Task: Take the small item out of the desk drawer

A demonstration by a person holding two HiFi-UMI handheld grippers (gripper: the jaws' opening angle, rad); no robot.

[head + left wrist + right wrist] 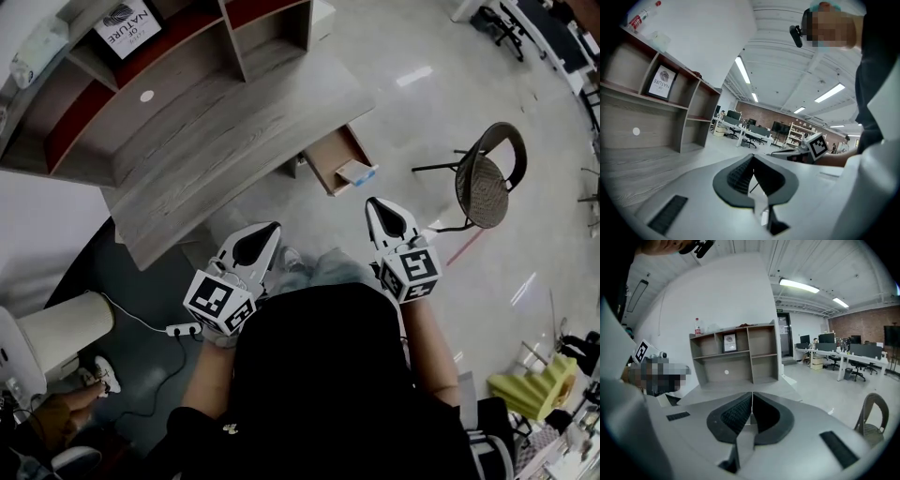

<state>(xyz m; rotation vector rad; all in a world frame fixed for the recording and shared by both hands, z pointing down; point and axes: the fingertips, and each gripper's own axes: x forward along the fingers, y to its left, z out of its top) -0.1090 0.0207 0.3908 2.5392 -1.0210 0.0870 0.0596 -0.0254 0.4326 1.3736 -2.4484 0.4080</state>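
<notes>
Lying in the open drawer [328, 155] is the small item [358, 173], a pale blue and white thing at the drawer's near right corner; what it is cannot be told from this height. The drawer stands pulled out from the right end of the desk [225, 122], over the pale floor [412, 122].

Both grippers hang well apart from the drawer, close in front of the person's body. The right gripper [373, 202] is the nearer of the two to the drawer and points up toward it. Its jaws are closed pad to pad with nothing between them, as the right gripper view shows [752, 393]. The left gripper [273, 228] is held lower and further left, beside the desk's near edge. Its jaws are likewise closed and empty [752, 157].

On the far side of the desk stands a shelf unit [253, 37] with open compartments, one of them holding a framed sign [127, 26]. In the right gripper view a bottle [697, 326] stands on top of that unit.

To the right, on the floor, is a chair [487, 178] with a rounded woven seat and dark legs. A white power strip [183, 330] with its cable lies on the floor at the near left.
</notes>
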